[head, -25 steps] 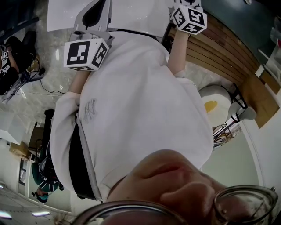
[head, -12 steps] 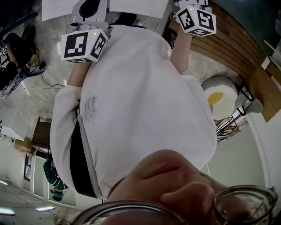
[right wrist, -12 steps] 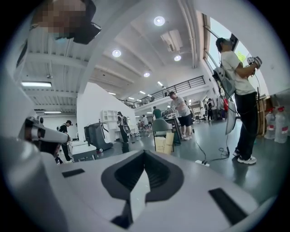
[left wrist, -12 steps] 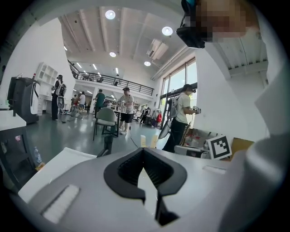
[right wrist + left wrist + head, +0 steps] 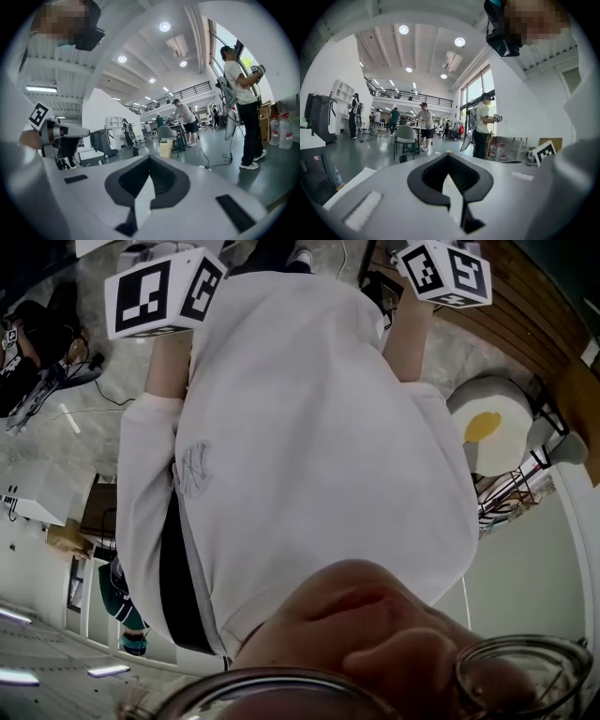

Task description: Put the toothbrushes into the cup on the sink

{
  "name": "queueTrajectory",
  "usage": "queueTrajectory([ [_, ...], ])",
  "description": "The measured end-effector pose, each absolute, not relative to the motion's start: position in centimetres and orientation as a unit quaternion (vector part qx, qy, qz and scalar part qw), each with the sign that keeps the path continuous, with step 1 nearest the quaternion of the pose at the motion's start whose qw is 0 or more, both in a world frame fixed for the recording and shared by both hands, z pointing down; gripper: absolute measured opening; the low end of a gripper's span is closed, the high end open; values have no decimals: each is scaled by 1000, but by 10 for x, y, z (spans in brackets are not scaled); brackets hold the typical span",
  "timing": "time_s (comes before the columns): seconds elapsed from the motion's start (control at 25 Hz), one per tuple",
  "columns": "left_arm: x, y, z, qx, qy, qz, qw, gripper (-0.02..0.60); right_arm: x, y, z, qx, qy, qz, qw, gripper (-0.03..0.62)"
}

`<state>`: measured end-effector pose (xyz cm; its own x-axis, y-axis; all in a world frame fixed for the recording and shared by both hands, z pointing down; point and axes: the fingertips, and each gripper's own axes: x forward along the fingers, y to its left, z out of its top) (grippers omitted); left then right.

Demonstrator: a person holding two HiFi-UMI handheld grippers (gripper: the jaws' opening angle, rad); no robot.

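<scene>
A: Left gripper (image 5: 449, 157)?
B: Jaws together, nothing in 'em, aimed level across the hall. Right gripper (image 5: 150, 159), same: closed, empty.
A: Toothbrushes, cup, sink?
B: None in any view. I'm prob. turned away from the sink, so nothing to grip.

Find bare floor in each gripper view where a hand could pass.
Left gripper view: open floor between the dark machine and the chair. Right gripper view: floor strip left of the standing person, crossed by a cable. Crowded around the tables.
</scene>
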<state>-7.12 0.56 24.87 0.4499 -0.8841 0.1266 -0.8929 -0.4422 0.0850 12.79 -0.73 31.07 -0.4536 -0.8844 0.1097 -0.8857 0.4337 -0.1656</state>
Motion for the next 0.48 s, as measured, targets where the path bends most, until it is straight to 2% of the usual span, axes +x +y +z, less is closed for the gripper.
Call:
queueTrajectory([
  [0.48, -47, 68, 236, 867, -494, 15, 63, 5, 152, 84, 256, 524, -849, 68, -12, 9],
])
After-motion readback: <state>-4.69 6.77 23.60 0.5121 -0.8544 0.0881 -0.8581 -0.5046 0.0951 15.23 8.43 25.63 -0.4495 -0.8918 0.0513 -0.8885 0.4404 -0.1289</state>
